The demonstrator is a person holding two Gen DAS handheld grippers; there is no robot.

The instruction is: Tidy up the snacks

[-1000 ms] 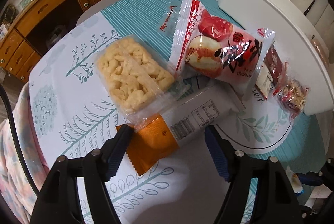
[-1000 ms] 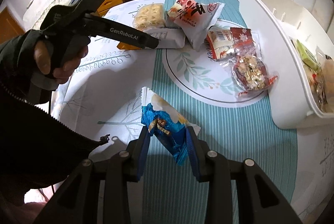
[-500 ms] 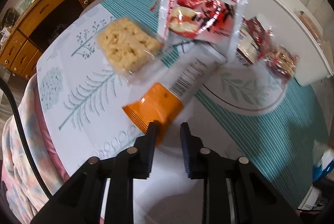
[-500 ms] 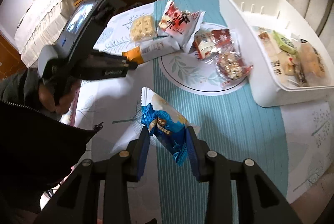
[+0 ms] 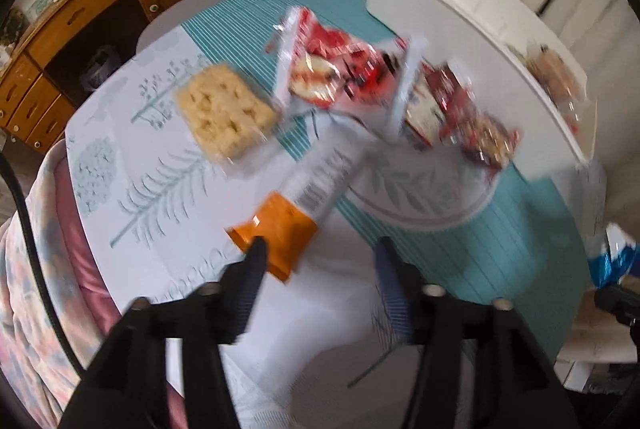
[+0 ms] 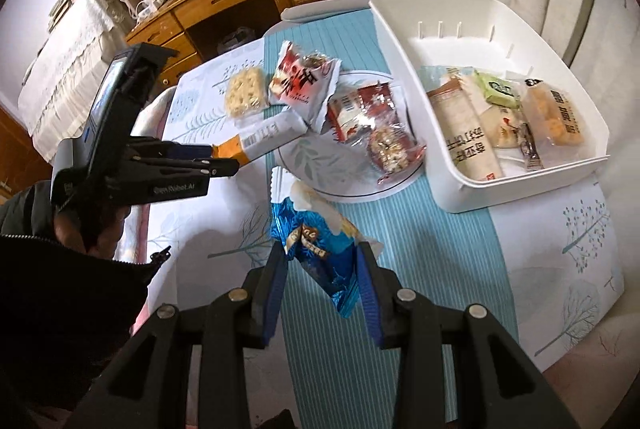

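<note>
While the right gripper (image 6: 320,263) jaws stay clamped on the blue packet (image 6: 316,249), I'd lift it clear over the white bin (image 6: 520,185) rim, left gripper (image 5: 318,261) jaws just reopened, empty.

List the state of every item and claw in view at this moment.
right claw: shut on the blue snack packet, lifted off the table
left claw: open, jaws just been opening, nothing between them
orange-and-white packet: flat on the table
white bin: holds several snacks
cracker pack: on the table
red packet: on the table
</note>
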